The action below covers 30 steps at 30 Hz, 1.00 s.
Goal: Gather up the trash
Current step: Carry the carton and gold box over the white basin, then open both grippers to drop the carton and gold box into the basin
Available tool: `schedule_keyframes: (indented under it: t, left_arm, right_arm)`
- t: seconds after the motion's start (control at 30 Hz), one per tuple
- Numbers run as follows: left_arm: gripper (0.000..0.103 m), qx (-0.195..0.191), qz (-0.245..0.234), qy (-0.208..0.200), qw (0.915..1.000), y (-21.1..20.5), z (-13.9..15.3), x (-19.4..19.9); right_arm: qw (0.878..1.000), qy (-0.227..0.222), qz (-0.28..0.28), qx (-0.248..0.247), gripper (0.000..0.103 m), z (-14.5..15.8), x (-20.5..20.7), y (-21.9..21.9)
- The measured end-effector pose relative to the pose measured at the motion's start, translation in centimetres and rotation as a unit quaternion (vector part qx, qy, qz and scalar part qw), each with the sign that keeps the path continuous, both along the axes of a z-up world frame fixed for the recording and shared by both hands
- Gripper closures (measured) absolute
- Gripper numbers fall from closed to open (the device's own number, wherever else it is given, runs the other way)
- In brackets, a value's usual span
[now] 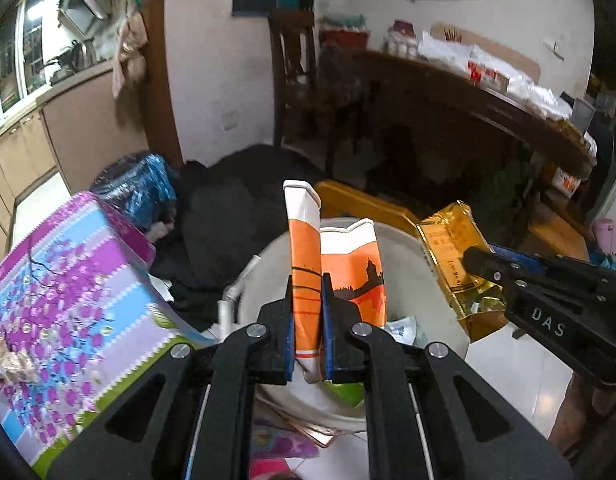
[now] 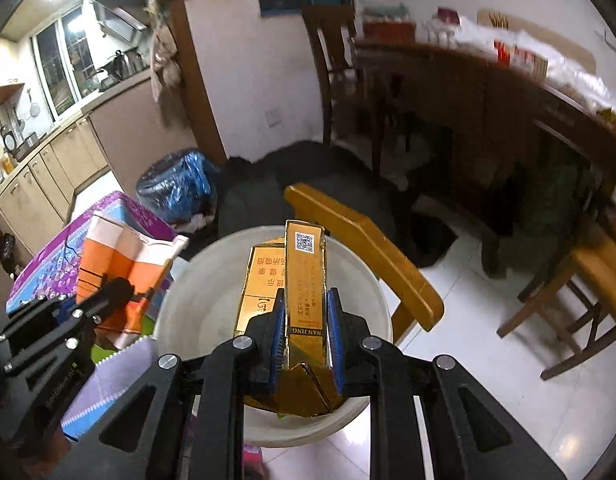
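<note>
While both tools hung over the white bucket [image 2: 195, 304] at frame center, an orange carton [image 1: 308, 272] was pinched by the left gripper [image 1: 308, 320] & a gold box [image 2: 305, 280] by the right gripper [image 2: 305, 336].

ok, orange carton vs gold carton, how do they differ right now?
Colour: the orange carton is orange and white with a dark skyline print; the gold carton is shiny gold with a QR code. Holder: orange carton sits in the left gripper, gold carton in the right gripper. Both are flattened, clamped, over the white bucket.
</note>
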<state>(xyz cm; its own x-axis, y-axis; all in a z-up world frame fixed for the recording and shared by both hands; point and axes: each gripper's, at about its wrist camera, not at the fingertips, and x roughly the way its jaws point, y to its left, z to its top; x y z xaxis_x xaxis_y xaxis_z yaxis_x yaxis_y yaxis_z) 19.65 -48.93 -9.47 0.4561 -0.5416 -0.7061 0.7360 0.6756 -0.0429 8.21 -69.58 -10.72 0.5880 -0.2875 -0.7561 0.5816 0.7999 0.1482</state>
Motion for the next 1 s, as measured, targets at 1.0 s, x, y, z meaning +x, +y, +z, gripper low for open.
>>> schedule_keyframes:
  t: [1.0]
  left_arm:
    - [0.094,0.053,0.013,0.033,0.998,-3.2,-5.0,1.3]
  right_arm:
    - [0.998,0.039,0.007,0.041,0.082,-6.5,2.3,-0.3]
